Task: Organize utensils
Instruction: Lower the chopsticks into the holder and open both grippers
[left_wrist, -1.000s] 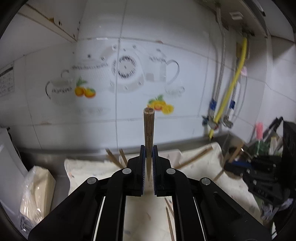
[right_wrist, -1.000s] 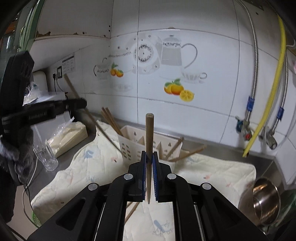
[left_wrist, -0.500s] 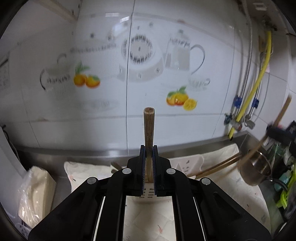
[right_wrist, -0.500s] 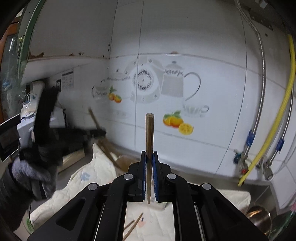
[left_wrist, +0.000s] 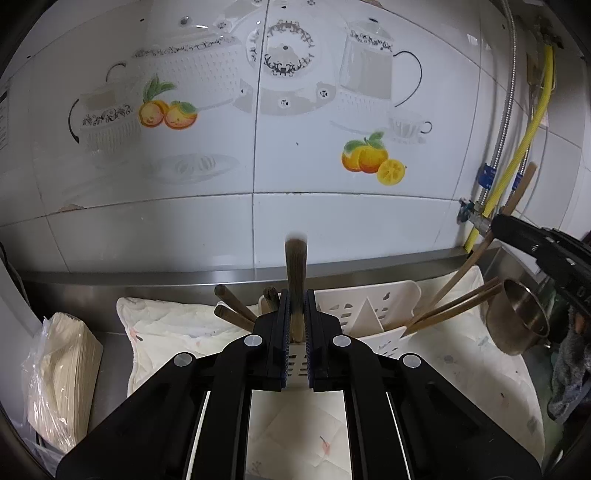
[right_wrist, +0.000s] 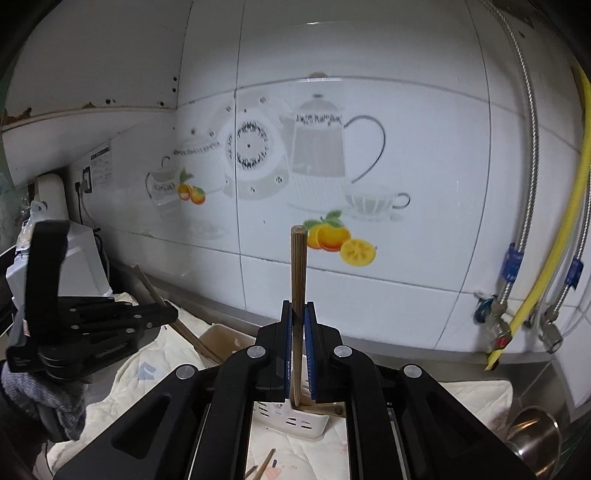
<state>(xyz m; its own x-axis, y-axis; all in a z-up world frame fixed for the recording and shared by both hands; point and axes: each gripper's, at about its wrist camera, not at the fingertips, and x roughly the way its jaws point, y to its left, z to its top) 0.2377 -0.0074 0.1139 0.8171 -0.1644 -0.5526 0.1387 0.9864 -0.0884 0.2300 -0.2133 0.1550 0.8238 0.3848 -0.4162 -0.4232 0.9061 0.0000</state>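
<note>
In the left wrist view my left gripper (left_wrist: 295, 306) holds a wooden chopstick (left_wrist: 294, 280) upright between its pads, though the pads look slightly parted and the chopstick is blurred. Just beyond stands a white plastic utensil holder (left_wrist: 369, 310) with several chopsticks (left_wrist: 454, 308) leaning in it. My right gripper (right_wrist: 298, 332) is shut on another upright chopstick (right_wrist: 297, 273), above the same holder (right_wrist: 295, 421). The right gripper also shows at the right of the left wrist view (left_wrist: 546, 254), the left one at the left of the right wrist view (right_wrist: 162, 317).
A patterned cloth (left_wrist: 166, 328) covers the steel counter under the holder. A steel pot (left_wrist: 517, 321) sits to the right, a bagged stack of paper (left_wrist: 59, 369) to the left. Loose chopsticks (right_wrist: 264, 465) lie on the cloth. Hoses and valves (right_wrist: 517, 258) run down the tiled wall.
Both grippers have moved down and closer to the holder. The left chopstick now sits lower and blurred between slightly parted pads.
</note>
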